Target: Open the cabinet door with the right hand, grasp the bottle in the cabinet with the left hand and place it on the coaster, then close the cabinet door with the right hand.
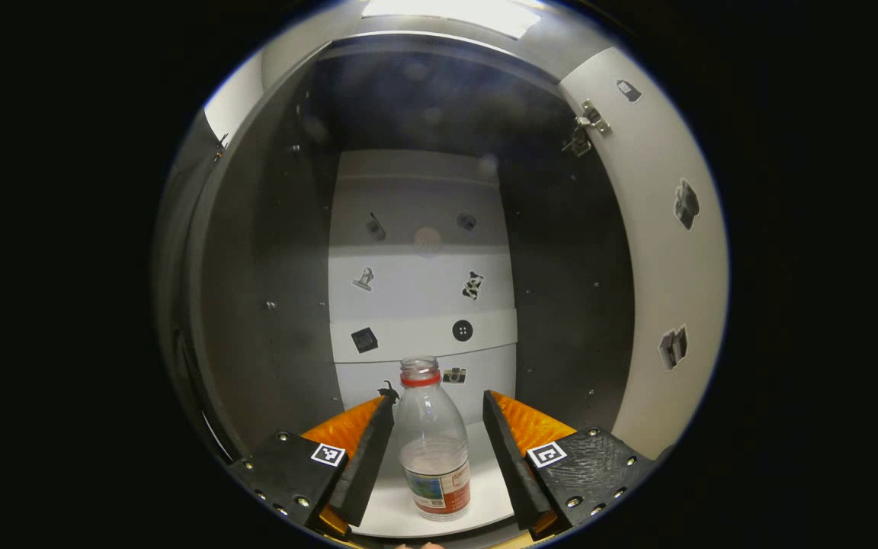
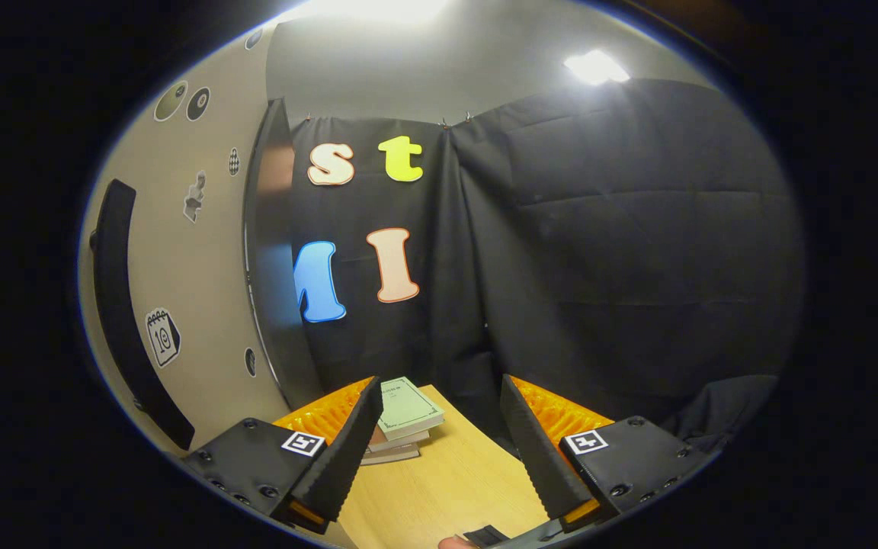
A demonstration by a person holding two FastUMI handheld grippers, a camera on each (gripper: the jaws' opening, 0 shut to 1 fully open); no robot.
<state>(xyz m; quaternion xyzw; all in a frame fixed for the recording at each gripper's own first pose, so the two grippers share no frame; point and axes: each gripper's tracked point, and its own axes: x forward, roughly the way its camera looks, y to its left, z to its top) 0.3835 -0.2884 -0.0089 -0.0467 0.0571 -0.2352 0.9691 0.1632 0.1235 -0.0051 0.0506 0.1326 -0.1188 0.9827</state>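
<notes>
Left gripper view: the cabinet (image 1: 256, 305) stands open, its dark side walls running from 9 o'clock and 3 o'clock toward a pale back panel (image 1: 420, 290) at centre that carries several small stickers. The opened cabinet door (image 1: 668, 267) curves along the edge from 1 to 4 o'clock, its pale inner face dotted with stickers and a metal hinge (image 1: 588, 122) near its top at 1 o'clock. On the white cabinet floor (image 1: 485, 503) at 6 o'clock stands the bottle (image 1: 431, 446), upright, clear, uncapped, with a red neck ring and a printed label around its lower part. The left gripper (image 1: 433, 419) is spread wide, one finger on each side of the bottle; a gap shows on both sides, so neither finger touches it. Right gripper view: black cloth covers the booth wall from 12 to 4 o'clock. At 9 o'clock lies the pale outer face of the door (image 2: 203, 305), bearing a long dark handle (image 2: 123, 305) and stickers, its dark edge toward centre. A wooden table (image 2: 447, 488) occupies 6 o'clock, with a small stack of books (image 2: 405, 423) on it. The right gripper (image 2: 439, 423) is also spread wide, with nothing between its fingers; the books show just beyond its left finger.
</notes>
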